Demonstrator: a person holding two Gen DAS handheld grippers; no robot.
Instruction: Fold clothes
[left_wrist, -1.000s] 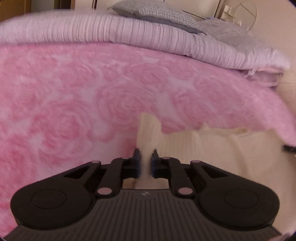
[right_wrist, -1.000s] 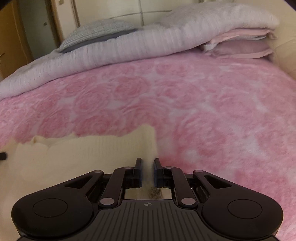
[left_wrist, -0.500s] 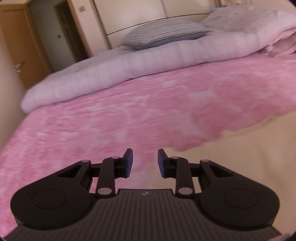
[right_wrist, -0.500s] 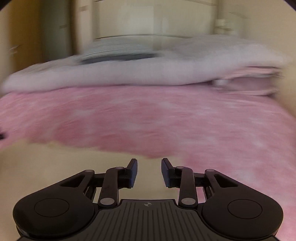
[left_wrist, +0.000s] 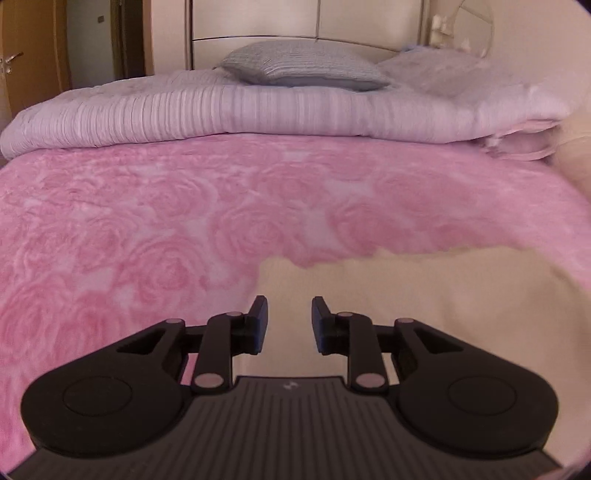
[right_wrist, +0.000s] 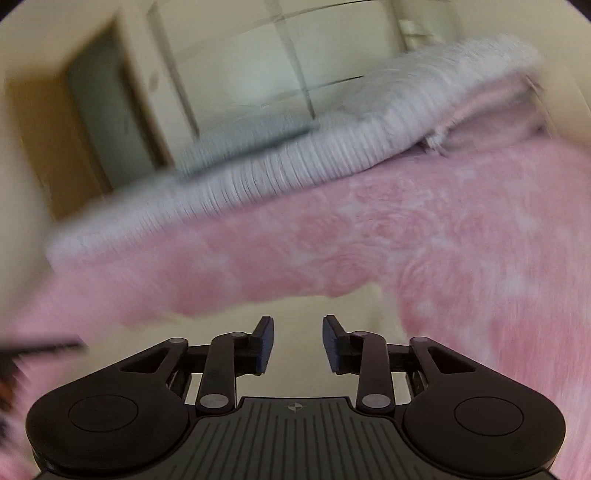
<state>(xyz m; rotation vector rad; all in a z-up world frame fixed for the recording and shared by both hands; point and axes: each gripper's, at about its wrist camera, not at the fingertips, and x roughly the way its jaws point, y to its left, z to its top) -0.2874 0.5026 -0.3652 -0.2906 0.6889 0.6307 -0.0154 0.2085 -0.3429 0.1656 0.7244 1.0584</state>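
Observation:
A cream garment (left_wrist: 406, 295) lies flat on the pink rose-patterned blanket (left_wrist: 147, 221), in the lower right of the left wrist view. My left gripper (left_wrist: 289, 314) hovers over the garment's left part. Its jaws stand apart and are closing, with nothing between them. The right wrist view is tilted and blurred. There the cream garment (right_wrist: 229, 325) lies across the lower middle. My right gripper (right_wrist: 297, 332) is above it, jaws opening, with nothing between the pads.
A folded lilac quilt (left_wrist: 258, 110) with a grey pillow (left_wrist: 303, 66) on it lies along the bed's far side. Cream wardrobe doors (left_wrist: 295, 18) and a wooden door (left_wrist: 33, 55) stand behind. A dark blurred shape (right_wrist: 37, 349) shows at the right view's left edge.
Both grippers were shut on the cream garment's near edge. Both have let go, opened and lifted away from the cloth. The right wrist view has rolled and now looks higher up.

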